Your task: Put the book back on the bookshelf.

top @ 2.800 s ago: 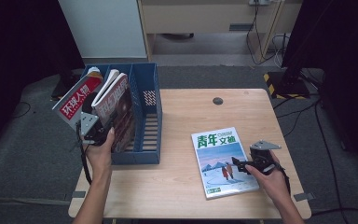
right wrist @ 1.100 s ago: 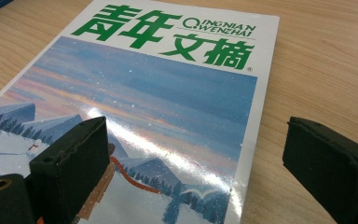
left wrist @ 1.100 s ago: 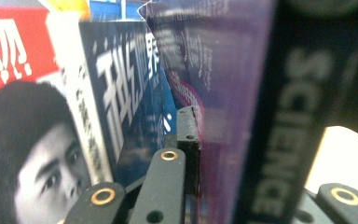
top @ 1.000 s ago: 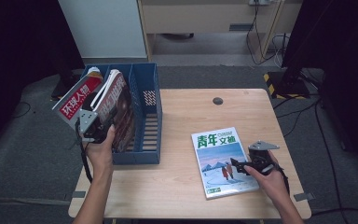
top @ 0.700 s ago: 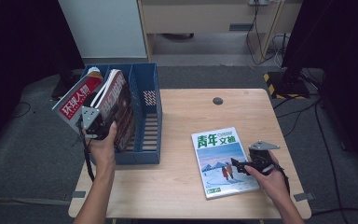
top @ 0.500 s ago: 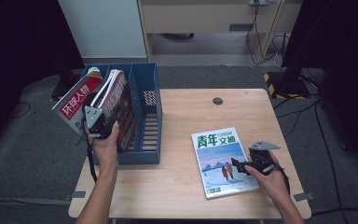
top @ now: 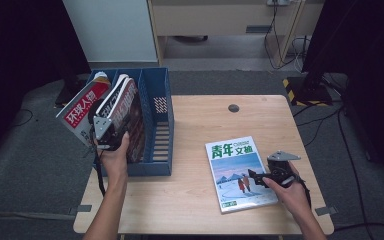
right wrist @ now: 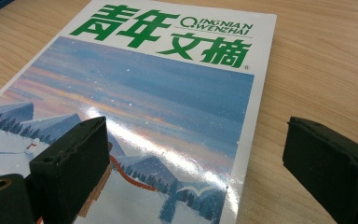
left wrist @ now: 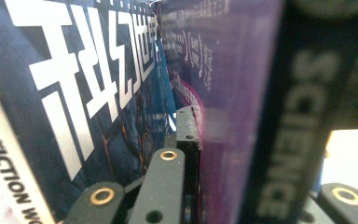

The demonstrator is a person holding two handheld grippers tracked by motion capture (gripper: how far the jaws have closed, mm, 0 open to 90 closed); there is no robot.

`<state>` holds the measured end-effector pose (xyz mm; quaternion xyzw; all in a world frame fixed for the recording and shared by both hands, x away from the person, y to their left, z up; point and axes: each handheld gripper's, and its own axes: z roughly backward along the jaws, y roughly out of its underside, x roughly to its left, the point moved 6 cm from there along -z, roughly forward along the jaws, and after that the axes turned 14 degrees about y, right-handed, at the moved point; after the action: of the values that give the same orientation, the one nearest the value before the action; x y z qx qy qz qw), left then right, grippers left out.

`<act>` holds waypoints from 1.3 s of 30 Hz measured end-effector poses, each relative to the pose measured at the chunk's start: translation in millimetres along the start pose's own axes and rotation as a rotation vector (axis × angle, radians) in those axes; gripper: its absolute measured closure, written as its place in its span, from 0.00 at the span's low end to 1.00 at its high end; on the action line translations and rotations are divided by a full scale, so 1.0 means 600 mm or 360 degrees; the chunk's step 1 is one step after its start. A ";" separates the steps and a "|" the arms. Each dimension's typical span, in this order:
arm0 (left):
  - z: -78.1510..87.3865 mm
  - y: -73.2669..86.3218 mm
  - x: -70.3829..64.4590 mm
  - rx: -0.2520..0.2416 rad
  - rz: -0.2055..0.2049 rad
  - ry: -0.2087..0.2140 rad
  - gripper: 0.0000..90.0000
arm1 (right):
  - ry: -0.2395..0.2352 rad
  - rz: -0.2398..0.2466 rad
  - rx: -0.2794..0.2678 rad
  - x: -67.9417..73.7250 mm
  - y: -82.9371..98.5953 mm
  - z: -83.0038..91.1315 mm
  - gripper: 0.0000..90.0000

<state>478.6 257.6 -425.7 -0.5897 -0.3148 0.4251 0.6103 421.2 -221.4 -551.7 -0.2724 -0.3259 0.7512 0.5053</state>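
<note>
A dark science magazine stands tilted in the left slot of the blue file rack. My left gripper is shut on its near edge; in the left gripper view one black jaw presses the purple cover, and the other jaw is hidden behind it. A red-titled magazine leans against the rack's left side. A magazine with a green title and a snow scene lies flat on the table. My right gripper is open just above that magazine's lower right edge, holding nothing.
The wooden table has a small dark round disc near its far edge. The rack's right slots stand free. Cables and dark stands lie on the floor beyond the table's right side.
My left gripper has shifted slightly up and right with the dark magazine, standing it more upright in the rack. The right gripper has stayed over the flat magazine.
</note>
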 end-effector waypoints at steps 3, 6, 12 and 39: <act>0.004 0.002 0.003 -0.0002 0.0010 -0.0003 0.92 | 0.0002 0.0002 -0.0001 0.000 0.000 0.000 0.08; 0.008 0.004 0.003 -0.0010 0.0013 0.0000 0.92 | -0.0001 -0.0004 0.0003 0.001 0.000 0.000 0.08; 0.015 -0.005 -0.002 -0.0043 0.0010 0.0010 0.87 | -0.0003 0.0004 0.0005 0.003 0.000 0.000 0.08; 0.055 0.005 -0.001 -0.0042 0.0042 -0.0031 0.93 | -0.0015 0.0006 0.0009 0.010 0.000 -0.001 0.08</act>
<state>448.3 271.7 -425.1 -0.5976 -0.3185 0.4346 0.5938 419.7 -215.8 -552.3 -0.2681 -0.3256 0.7543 0.5030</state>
